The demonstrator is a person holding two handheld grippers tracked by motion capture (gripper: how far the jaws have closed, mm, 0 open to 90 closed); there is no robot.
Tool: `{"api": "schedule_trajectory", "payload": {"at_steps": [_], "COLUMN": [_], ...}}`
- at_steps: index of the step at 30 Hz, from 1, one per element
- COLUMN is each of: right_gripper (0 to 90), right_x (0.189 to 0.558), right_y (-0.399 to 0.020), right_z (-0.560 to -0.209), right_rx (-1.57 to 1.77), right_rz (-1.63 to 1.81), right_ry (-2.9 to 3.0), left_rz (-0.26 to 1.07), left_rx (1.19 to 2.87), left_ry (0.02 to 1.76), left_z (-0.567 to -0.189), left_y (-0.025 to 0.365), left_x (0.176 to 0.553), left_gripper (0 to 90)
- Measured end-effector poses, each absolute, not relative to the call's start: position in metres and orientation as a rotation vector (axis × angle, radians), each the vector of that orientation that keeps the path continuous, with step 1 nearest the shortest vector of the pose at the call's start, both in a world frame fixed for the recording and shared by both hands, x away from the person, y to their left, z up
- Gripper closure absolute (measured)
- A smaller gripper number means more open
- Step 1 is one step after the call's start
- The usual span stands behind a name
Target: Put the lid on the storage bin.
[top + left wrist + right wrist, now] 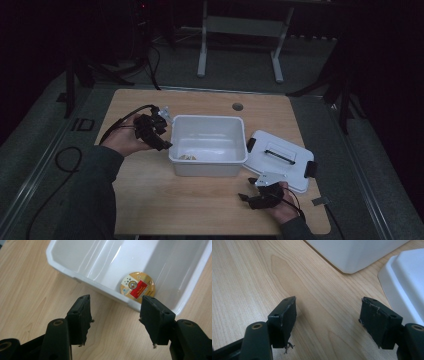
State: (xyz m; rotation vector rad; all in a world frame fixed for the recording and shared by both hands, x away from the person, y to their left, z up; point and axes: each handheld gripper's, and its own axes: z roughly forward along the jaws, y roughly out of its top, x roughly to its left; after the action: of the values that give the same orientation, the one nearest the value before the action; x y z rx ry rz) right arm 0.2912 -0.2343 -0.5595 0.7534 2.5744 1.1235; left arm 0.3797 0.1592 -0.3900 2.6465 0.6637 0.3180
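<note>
A dim room with grey carpet floor (pixel 235 75), a white frame stand (pixel 240 30) behind the wooden table (pixel 200 205).

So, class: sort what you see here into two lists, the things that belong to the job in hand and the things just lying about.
Job in hand:
- white plastic bin, lid off
- round gold tin lying in the bin
- white lid with black latches, on the table beside the bin
- left gripper, open, by the bin
- right gripper, open, near the lid

Lying about:
- white frame stand behind the table
- black cables on the floor
</note>
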Motion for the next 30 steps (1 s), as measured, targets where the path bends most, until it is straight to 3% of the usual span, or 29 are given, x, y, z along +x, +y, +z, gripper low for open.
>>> {"api": "schedule_trajectory", "payload": {"at_steps": [14,30], "right_gripper": [29.0,29.0], "right_x": [0.291,0.291], "right_y": [-0.234,-0.234], "right_z": [-0.559,-0.559], "right_rx": [0.753,0.753], "right_rz": [1.124,1.123], "right_ry": [2.574,2.574], "left_rz": [0.377,0.401], "left_rx": [2.607,2.531], "left_ry": [0.706,0.829], "left_z": [-0.391,-0.426], "left_y": [0.17,0.193], "left_x": [0.376,0.368], "left_gripper": [41.4,41.4]}}
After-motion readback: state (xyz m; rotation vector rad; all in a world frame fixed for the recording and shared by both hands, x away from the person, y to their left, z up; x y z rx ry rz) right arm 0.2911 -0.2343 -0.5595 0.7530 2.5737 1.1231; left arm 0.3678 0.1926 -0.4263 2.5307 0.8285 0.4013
